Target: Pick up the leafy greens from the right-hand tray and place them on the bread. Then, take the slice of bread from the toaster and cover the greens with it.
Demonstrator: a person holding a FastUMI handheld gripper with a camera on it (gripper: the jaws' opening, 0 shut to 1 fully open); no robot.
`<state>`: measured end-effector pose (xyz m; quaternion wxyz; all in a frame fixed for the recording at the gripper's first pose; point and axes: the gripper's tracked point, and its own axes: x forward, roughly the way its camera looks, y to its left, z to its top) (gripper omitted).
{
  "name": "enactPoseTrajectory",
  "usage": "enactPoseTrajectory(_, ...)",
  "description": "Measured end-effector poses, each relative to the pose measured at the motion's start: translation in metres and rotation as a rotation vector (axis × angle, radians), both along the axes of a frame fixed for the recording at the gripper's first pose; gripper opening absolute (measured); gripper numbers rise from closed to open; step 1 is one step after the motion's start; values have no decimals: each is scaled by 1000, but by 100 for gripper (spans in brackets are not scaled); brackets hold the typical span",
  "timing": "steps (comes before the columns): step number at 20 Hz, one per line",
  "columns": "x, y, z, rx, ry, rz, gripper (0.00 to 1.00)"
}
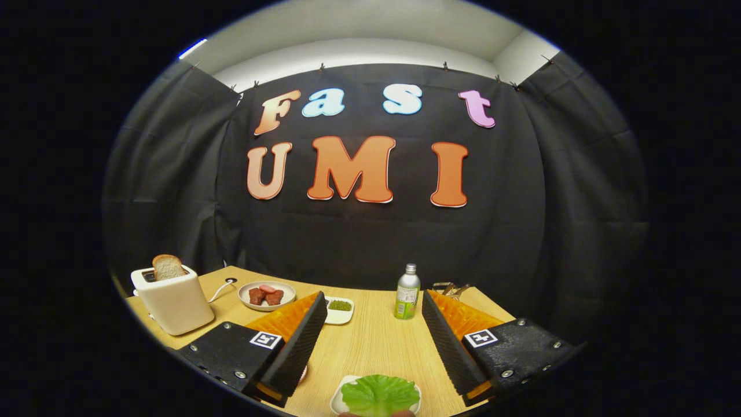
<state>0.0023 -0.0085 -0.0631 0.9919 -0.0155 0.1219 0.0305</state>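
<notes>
– Nearest cam?
– One leafy greens (380,394) on 1 small plate (337,397), between spread, empty fingers (371,335).
– Bread?
– 1 slice (168,267) up in toaster (175,302), far left on worktop (370,341); 1 bottle (407,293) ahead.

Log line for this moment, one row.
tool: open, holding nothing | lettuce leaf: on bread between fingers | bread slice: in toaster

gripper (370,324) fingers spread wide, holding nothing

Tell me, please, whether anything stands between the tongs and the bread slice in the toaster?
Nothing visible does. The open tongs sit above the green lettuce leaf; the browned bread slice stands in the cream toaster off to their left, bare wooden table between.
</notes>
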Motion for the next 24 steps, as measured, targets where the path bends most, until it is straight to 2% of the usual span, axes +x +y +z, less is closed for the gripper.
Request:
enactPoseTrajectory(4, -1, 11, -32, 112, 203, 62, 99)
enactPoseTrajectory(6, -3, 13, -50, 126, 297, 77, 99)
enactPoseTrajectory(10, -12, 5, -93, 68, 470, 72, 99)
enactPoseTrajectory(15, -36, 4, -143, 72, 674, 74, 98)
enactPoseTrajectory(19, -51, 2, -169, 43, 795, 81, 98)
enactPoseTrajectory(24, -60, -9, -189, -5, 868, 81, 98)
